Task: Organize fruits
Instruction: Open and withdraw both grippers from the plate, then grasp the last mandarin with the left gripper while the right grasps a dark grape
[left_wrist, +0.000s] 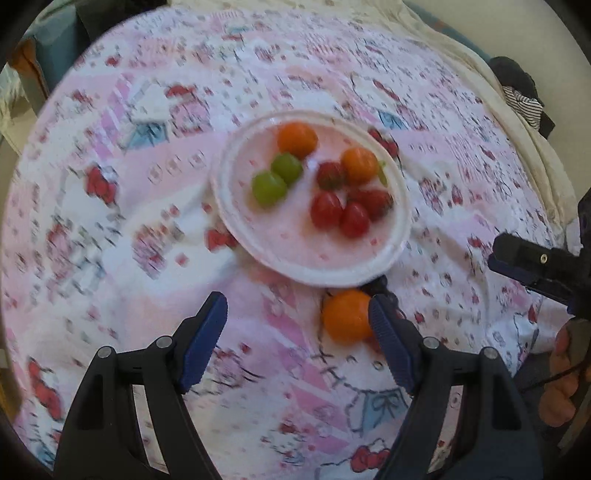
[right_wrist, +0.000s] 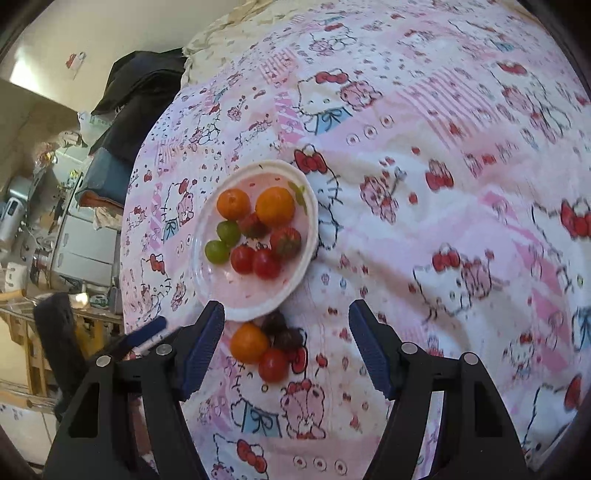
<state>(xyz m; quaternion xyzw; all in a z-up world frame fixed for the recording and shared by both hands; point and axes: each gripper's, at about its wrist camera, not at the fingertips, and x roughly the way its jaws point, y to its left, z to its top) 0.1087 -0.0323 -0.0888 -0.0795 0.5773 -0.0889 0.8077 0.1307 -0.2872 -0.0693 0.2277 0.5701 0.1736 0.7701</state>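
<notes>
A white plate (left_wrist: 219, 184) (right_wrist: 251, 314) on the patterned bedspread holds two oranges (left_wrist: 297, 139), two green grapes (left_wrist: 269, 188), strawberries (left_wrist: 373, 201) and cherry tomatoes (left_wrist: 326, 209). Just off its near rim, a loose orange (left_wrist: 345, 315) (right_wrist: 249, 343), a cherry tomato (right_wrist: 273, 365) and two dark strawberries (right_wrist: 288, 339) lie on the cloth. My left gripper (left_wrist: 297, 306) hangs open above the cloth, its right finger next to the loose orange. My right gripper (right_wrist: 286, 310) is open above the loose fruit, with nothing pinched. Each gripper shows at the edge of the other's view.
The pink and white cartoon-print bedspread (right_wrist: 424, 221) is soft and wrinkled. A cream blanket (left_wrist: 498, 92) and dark clothing (left_wrist: 517, 81) lie along one bed edge. Past another edge are furniture and household clutter (right_wrist: 55, 221). A hand (left_wrist: 565, 380) shows at the right.
</notes>
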